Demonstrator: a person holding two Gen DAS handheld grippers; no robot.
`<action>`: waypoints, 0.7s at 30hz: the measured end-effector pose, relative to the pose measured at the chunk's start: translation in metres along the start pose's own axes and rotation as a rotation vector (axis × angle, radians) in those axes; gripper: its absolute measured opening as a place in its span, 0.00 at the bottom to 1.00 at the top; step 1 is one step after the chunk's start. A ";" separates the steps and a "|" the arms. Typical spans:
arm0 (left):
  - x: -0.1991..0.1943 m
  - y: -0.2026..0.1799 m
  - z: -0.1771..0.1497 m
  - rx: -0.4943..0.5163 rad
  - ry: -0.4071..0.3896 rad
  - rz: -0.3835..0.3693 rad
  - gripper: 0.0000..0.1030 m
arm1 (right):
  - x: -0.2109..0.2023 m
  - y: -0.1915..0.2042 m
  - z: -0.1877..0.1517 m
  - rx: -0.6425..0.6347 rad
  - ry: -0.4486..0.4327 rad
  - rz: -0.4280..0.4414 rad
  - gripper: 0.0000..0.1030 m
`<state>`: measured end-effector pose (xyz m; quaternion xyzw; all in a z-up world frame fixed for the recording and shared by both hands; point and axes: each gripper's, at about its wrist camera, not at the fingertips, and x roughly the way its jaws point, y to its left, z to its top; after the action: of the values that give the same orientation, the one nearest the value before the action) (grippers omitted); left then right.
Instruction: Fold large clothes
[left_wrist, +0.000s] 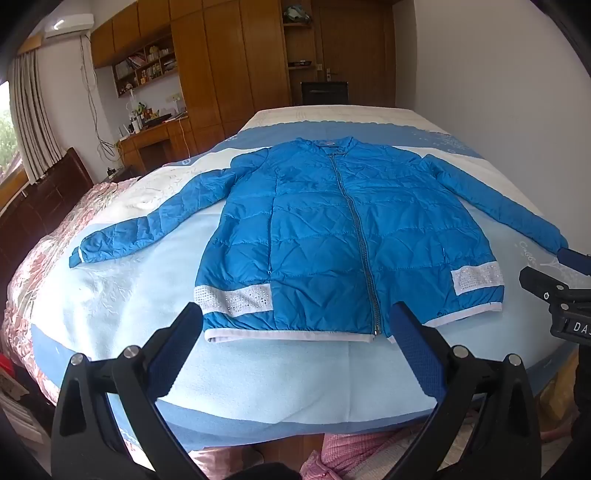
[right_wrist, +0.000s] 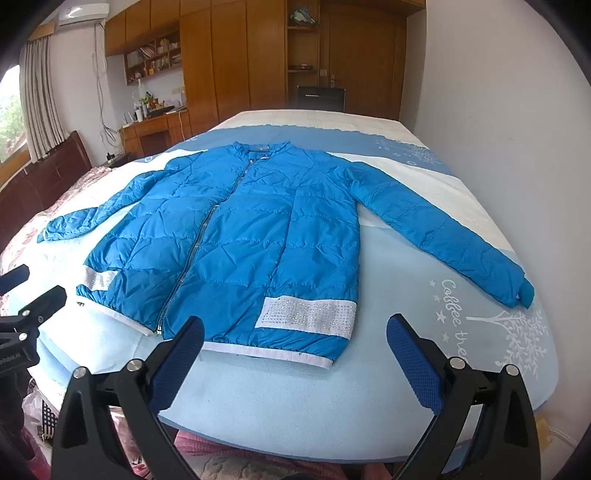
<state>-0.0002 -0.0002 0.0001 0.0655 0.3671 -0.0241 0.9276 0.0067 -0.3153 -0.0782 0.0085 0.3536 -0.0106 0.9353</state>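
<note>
The left gripper (left_wrist: 295, 321) hangs wide open and empty above the near edge of the bed (left_wrist: 258, 387), just short of the hem; the right gripper (right_wrist: 295, 334) is likewise spread wide, holding nothing; the blue quilted jacket (left_wrist: 332, 229) lies flat on the blue and white bedspread (right_wrist: 461, 332), front up, zip (left_wrist: 360, 236) closed, both sleeves spread outward, collar toward the far wardrobe (left_wrist: 221, 66).
</note>
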 end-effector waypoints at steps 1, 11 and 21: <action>0.000 0.000 0.000 0.000 0.000 0.000 0.97 | 0.000 0.000 0.000 0.000 0.001 0.000 0.96; 0.000 0.000 0.000 -0.001 -0.001 -0.002 0.97 | -0.001 -0.001 0.001 0.001 0.000 0.002 0.96; -0.001 0.001 0.000 0.004 -0.001 -0.001 0.97 | -0.002 -0.001 0.001 0.002 -0.003 0.001 0.96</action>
<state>-0.0011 0.0011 0.0007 0.0671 0.3664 -0.0255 0.9277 0.0061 -0.3163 -0.0761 0.0095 0.3521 -0.0102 0.9359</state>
